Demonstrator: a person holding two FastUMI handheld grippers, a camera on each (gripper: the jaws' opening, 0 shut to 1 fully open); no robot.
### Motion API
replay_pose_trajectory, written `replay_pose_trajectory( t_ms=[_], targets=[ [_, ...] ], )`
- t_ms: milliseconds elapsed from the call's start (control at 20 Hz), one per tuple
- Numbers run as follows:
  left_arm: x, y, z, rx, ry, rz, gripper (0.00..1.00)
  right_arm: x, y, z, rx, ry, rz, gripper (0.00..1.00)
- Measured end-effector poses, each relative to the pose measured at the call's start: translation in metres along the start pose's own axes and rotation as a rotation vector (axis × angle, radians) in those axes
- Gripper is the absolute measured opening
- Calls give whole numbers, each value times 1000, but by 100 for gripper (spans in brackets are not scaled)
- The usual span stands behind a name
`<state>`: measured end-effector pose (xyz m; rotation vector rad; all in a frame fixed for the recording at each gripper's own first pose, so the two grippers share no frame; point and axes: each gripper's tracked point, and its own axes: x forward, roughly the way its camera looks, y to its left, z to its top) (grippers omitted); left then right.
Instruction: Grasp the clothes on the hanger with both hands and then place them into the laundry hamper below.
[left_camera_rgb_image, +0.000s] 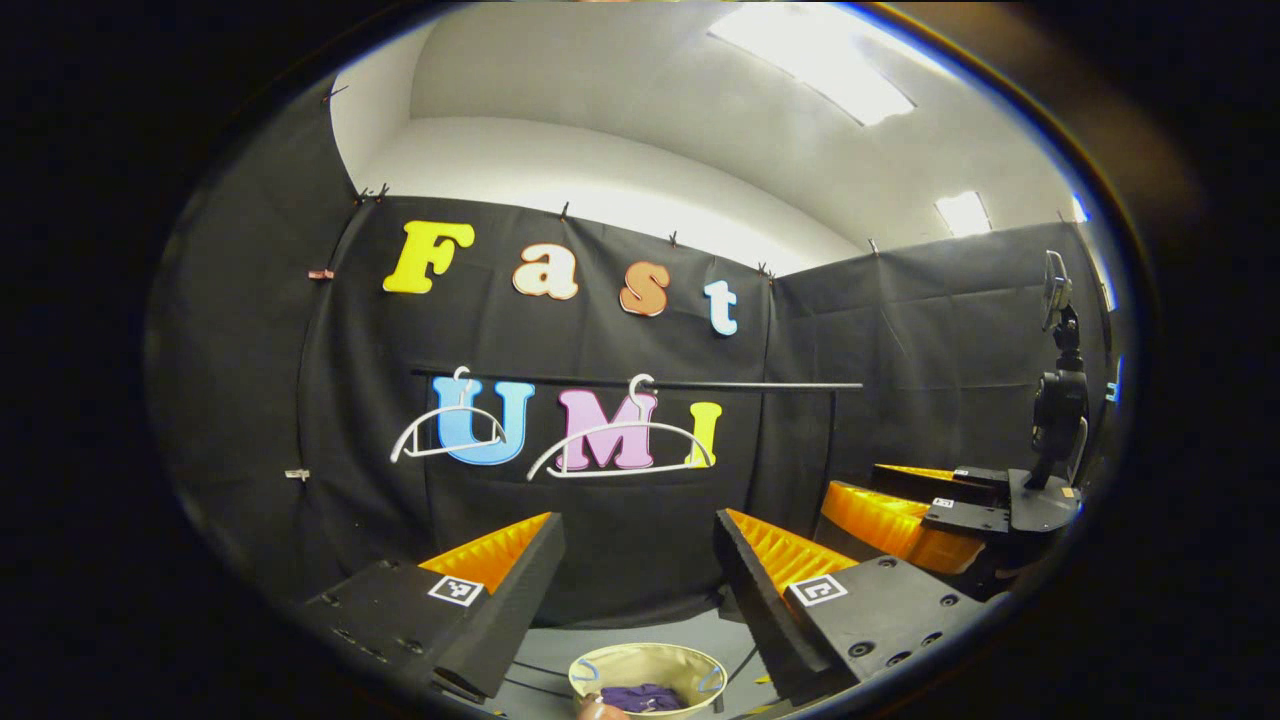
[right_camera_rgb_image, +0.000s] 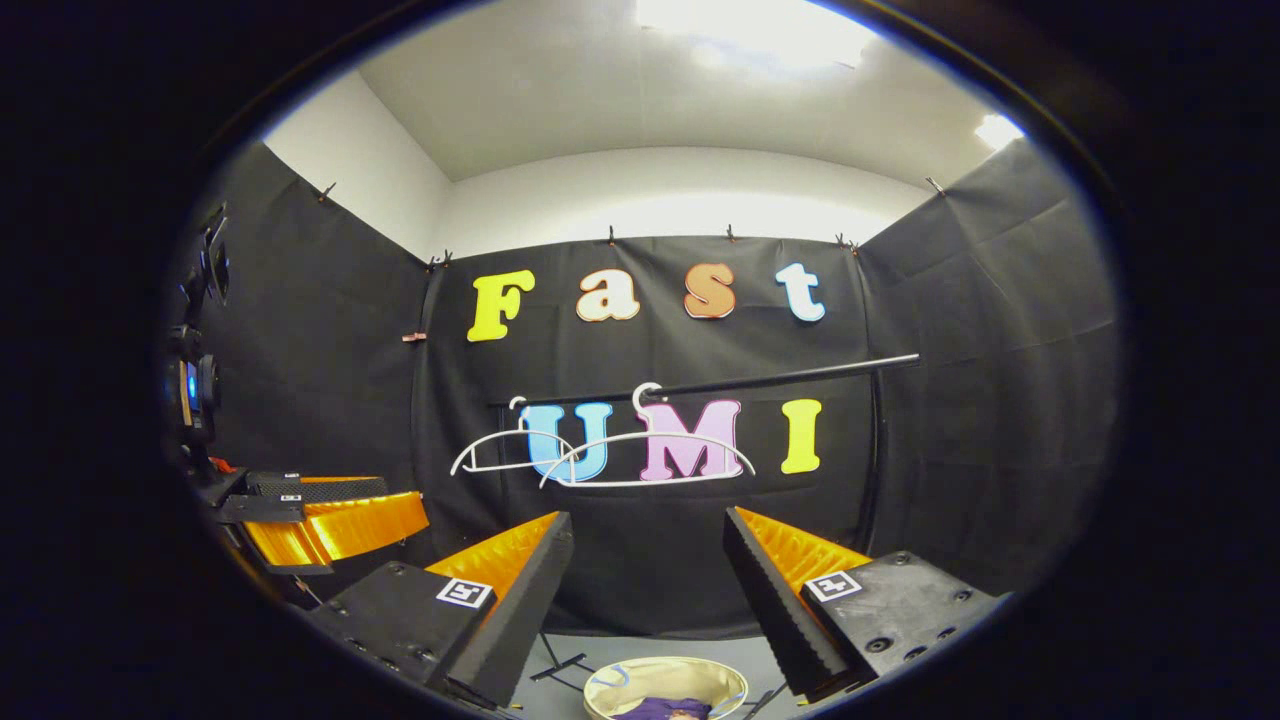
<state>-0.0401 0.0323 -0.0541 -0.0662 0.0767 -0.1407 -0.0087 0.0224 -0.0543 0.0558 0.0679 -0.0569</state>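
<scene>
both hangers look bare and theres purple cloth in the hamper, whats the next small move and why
Probably none on the clothes: just draw both grippers back. The two white hangers on the rod hang bare, purple cloth lies in the hamper, and the left gripper and right gripper are open with nothing between the fingers. The task looks done.

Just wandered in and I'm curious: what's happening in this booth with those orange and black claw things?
A person is holding two handheld grippers, the left gripper and the right gripper, both with jaws open and holding nothing. Two white hangers hang bare on the black rail. Down below, the round laundry hamper has a purple garment lying in it. So the clothes look to be already in the hamper.
</scene>
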Motion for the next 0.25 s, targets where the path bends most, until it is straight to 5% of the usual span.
replay_pose_trajectory(
  t_ms=[250],
  targets=[
    [3,-6,-1,-20,8,41,95,-1,-15,10,22,7,21,92]
  ],
)
